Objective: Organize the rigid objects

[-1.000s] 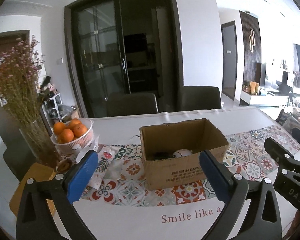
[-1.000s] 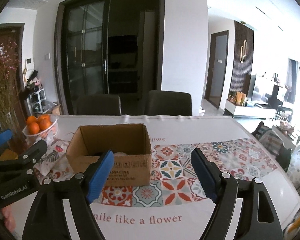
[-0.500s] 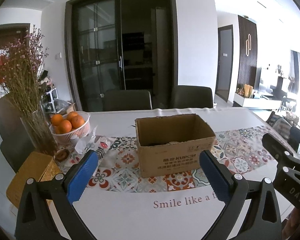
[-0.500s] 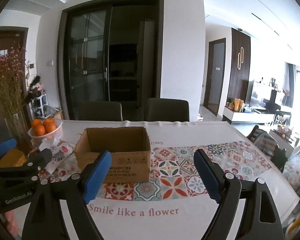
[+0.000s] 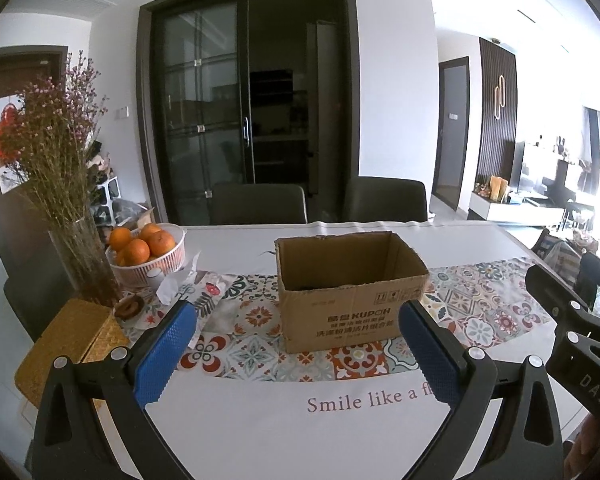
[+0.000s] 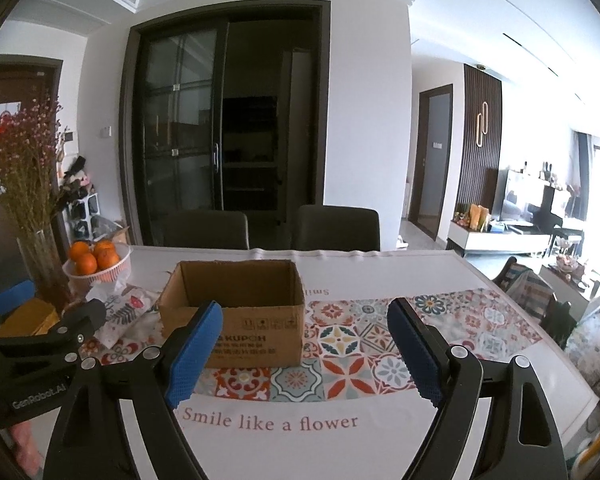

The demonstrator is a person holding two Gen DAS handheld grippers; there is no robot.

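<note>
An open brown cardboard box [image 5: 350,292] stands on the patterned runner on the table; it also shows in the right wrist view [image 6: 236,312]. Its inside is hidden from both views now. My left gripper [image 5: 298,354] is open and empty, held back from the box near the table's front edge. My right gripper [image 6: 304,354] is open and empty, also in front of the box and to its right. The right gripper's body shows at the right edge of the left wrist view [image 5: 576,344].
A white basket of oranges [image 5: 148,256], a glass vase of dried flowers [image 5: 80,264], crumpled tissue [image 5: 172,284] and a woven yellow box [image 5: 68,344] stand at the table's left. Two dark chairs [image 5: 260,204] are behind the table.
Both grippers have pulled back and lowered, so the box looks smaller and farther. The white and dark objects seen inside the box a second ago are now hidden by its front wall.
</note>
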